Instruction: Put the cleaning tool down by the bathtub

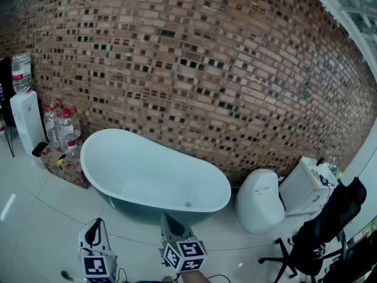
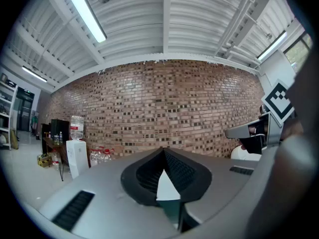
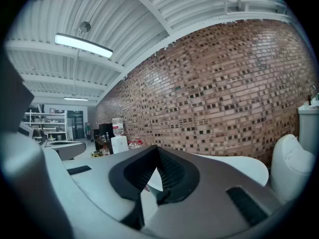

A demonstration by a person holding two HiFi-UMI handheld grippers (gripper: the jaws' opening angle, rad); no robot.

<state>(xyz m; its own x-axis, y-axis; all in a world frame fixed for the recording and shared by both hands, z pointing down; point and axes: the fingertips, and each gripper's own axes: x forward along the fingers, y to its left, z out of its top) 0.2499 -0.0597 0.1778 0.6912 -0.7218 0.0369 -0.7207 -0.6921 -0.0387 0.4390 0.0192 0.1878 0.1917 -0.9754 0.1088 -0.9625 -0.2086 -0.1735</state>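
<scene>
At six o'clock of the bathtub (image 1: pixel 147 170), the left gripper (image 2: pixel 162 156) and right gripper (image 3: pixel 157 153) both have fingers closed on nothing, the cleaning tool perhaps being the dim shape (image 1: pixel 66 274) on the floor (image 1: pixel 35 217) at seven o'clock, so the sound move is confirming it lies beside the tub.

Left gripper (image 1: pixel 94 236): mine has a pale grey-white shell that narrows to a black tip.
Left cube (image 1: pixel 96 266): white faces printed with black square markers, at the shell's rear.
Right gripper (image 1: pixel 172 224): same grey shell, with a dark tip.
Right cube (image 1: pixel 184 255): black-and-white markers again.
Pads (image 2: pixel 149 171): black and ribbed, drawn up into a pointed hood on both grippers.
Slots (image 2: pixel 72 210): dark grilled vents in my grey jaw bodies.
</scene>
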